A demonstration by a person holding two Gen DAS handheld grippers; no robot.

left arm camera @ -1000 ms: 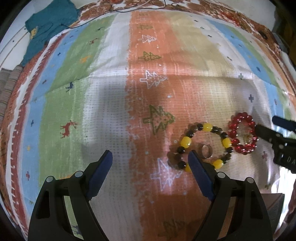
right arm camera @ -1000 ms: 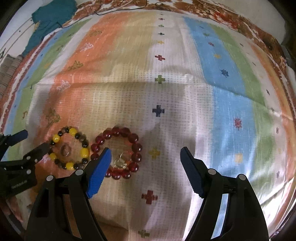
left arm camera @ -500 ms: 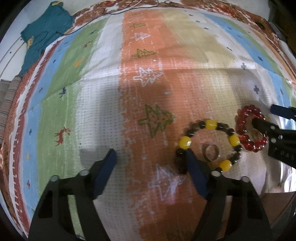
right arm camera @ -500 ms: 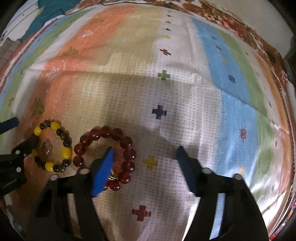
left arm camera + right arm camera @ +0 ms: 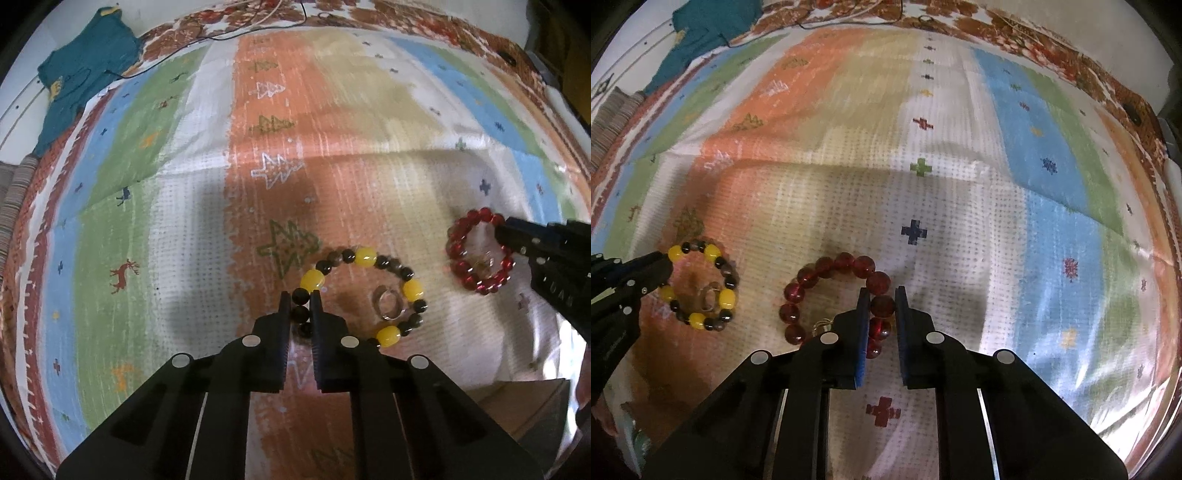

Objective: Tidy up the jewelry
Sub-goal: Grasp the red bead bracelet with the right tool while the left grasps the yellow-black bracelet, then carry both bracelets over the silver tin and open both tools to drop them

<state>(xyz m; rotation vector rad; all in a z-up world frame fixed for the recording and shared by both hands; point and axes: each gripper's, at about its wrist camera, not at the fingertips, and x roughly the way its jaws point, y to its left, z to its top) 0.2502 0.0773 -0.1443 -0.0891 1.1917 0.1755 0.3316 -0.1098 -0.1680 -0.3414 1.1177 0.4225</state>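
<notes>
The left tongs (image 5: 300, 295) have just been closing and now pinch the dark beads at the left side of the bracelet of yellow and dark brown round beads (image 5: 412, 290), which lies flat on the striped woven cloth with tree and cross motifs (image 5: 147, 206). A small silver ring (image 5: 387, 305) lies inside that bracelet's loop. Just to its right, apart from it, lies the bracelet of translucent red round beads (image 5: 816, 273). The right tongs (image 5: 882, 291) have likewise just been closing, and their blue-padded jaws grip one red bead on the loop's right side. A small metallic piece (image 5: 822, 325) shows inside the red loop, perhaps a second ring, though it is half hidden. A teal garment (image 5: 79, 79) lies at the cloth's far left corner.
</notes>
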